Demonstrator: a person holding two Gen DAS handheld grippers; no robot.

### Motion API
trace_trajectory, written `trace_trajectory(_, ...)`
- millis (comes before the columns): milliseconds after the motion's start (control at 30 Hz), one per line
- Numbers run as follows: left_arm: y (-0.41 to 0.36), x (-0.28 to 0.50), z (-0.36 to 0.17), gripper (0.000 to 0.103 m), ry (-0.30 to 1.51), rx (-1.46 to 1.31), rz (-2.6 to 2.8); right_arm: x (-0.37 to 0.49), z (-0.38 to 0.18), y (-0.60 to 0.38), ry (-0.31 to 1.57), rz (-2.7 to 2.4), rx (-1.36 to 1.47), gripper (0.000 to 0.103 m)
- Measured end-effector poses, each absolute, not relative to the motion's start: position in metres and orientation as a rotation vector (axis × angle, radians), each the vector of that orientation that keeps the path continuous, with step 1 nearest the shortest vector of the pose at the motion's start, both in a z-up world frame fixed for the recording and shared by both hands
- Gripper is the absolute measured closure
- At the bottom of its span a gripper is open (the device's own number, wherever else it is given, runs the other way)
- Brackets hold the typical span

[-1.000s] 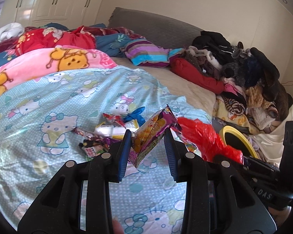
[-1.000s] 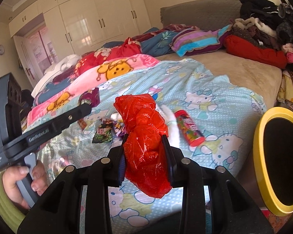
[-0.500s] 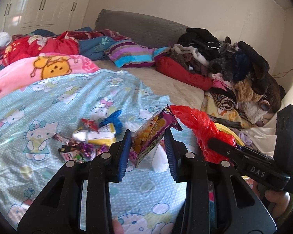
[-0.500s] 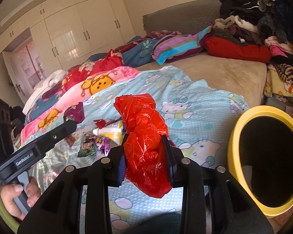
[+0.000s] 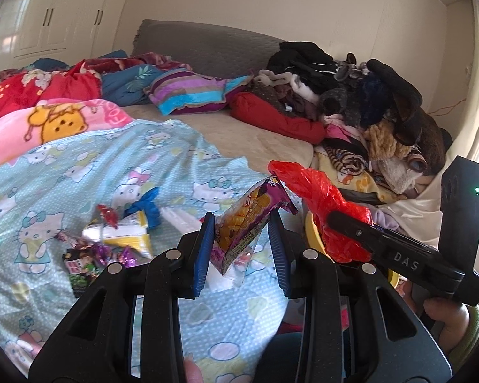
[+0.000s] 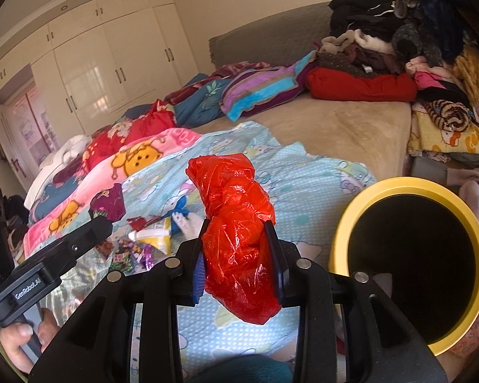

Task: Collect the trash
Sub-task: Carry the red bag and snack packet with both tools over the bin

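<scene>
My left gripper [image 5: 241,252] is shut on a purple and yellow snack wrapper [image 5: 249,220] and holds it above the bed. My right gripper [image 6: 239,255] is shut on a crumpled red plastic bag [image 6: 236,226]; the bag also shows in the left wrist view [image 5: 322,204]. A yellow bin with a black inside [image 6: 415,261] stands just right of the right gripper, below the bed edge. Several wrappers and a yellow-white packet [image 5: 121,236] lie in a heap on the light blue cartoon blanket [image 5: 64,172].
A pink blanket [image 5: 48,127], a striped pillow [image 5: 188,95] and red bedding lie at the back of the bed. A heap of clothes [image 5: 361,102] fills the right side. White wardrobes [image 6: 111,73] stand beyond the bed.
Both grippers have swung to the right with their loads. The yellow bin has come nearer and larger in the right wrist view. The wrapper heap has shifted left.
</scene>
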State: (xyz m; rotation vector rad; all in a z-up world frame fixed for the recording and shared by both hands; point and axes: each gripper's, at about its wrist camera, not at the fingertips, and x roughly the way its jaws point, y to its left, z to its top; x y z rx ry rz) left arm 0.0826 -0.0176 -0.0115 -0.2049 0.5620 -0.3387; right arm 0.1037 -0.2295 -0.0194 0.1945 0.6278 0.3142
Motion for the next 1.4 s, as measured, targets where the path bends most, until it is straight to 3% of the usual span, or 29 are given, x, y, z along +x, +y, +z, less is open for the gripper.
trace_trajectory(1400,-0.119,0.096,-0.012,0.076,0.573,-0.102,-0.521,0.109,-0.027,-0.344,0.593,0.066,0.343,0.072)
